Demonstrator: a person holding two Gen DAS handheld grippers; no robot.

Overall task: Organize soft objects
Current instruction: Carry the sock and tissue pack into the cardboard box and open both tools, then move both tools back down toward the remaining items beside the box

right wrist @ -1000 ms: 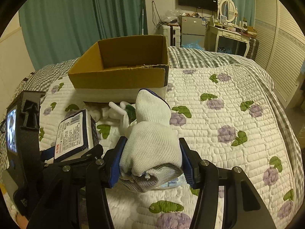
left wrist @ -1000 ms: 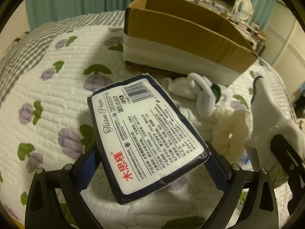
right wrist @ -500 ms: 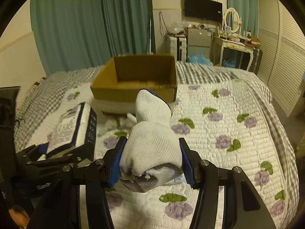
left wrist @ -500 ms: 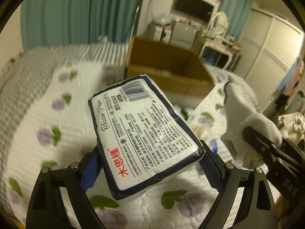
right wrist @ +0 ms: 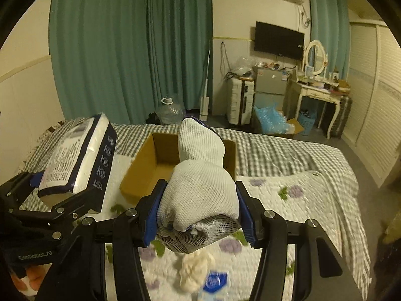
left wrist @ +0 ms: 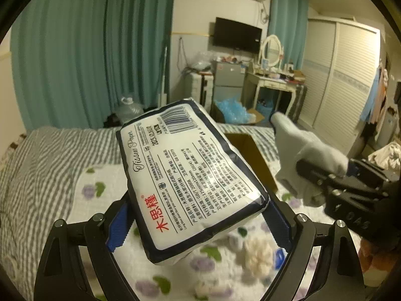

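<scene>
Left claw [left wrist: 198,223] grips tissue pack [left wrist: 190,183], hiding cardboard box [left wrist: 253,160]

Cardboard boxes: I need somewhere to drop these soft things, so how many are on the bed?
1. A single open cardboard box sits on the bed ahead of both grippers, partly hidden behind the white glove bundle. Others may be hidden.

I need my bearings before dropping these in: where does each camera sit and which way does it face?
Left wrist: on the left tool, facing across the bed; tissue pack fills it, right tool alongside.
Right wrist: on the right tool, facing the cardboard box; rolled glove central, left tool alongside.
Shared: box, pack, glove.
</scene>
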